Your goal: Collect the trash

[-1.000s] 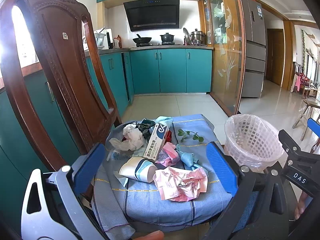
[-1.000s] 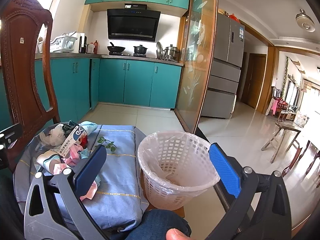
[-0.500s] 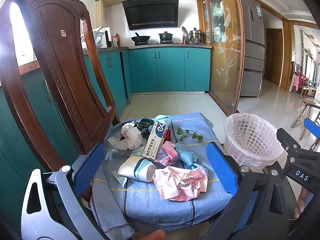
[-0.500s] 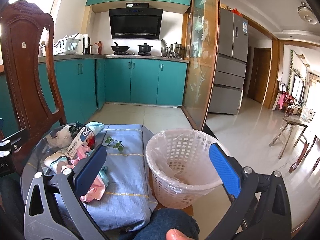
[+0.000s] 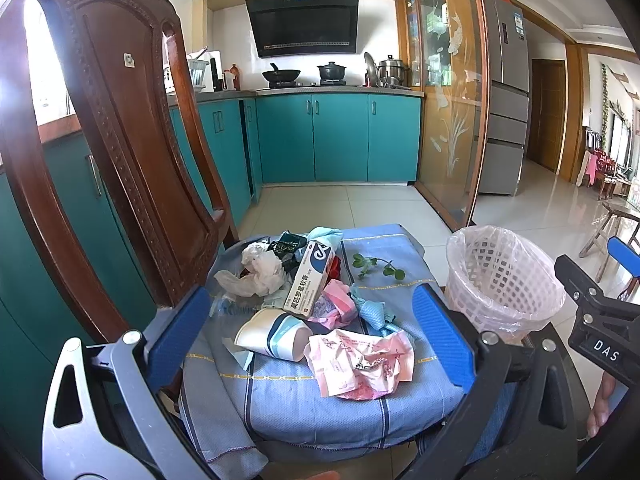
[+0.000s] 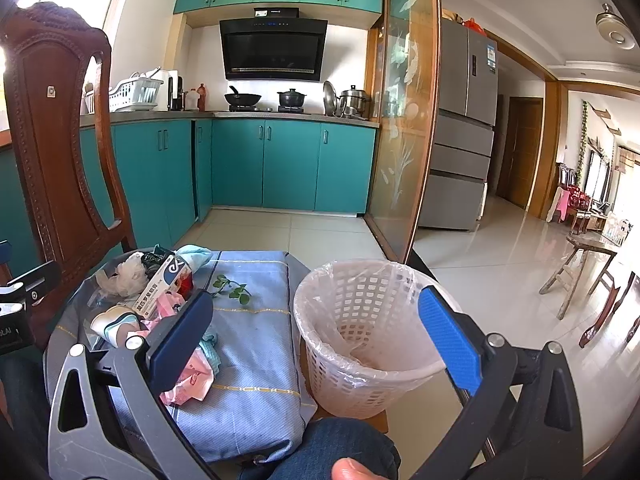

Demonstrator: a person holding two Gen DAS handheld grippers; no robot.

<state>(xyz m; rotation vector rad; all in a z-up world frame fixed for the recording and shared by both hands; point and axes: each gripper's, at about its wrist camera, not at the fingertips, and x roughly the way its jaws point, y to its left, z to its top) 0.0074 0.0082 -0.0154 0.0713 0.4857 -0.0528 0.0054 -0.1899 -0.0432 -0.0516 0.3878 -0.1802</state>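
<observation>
Beside cushion: lined basket holds no visible trash; left claw, right claw spread.

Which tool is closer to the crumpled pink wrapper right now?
Left. The left tool frames the crumpled pink wrapper just ahead, while the right tool sits off to its right, facing the basket.

I saw bright daylight from the blown-out window at left, floor glare, heavy fisheye bending, dark vignetted corners
</observation>
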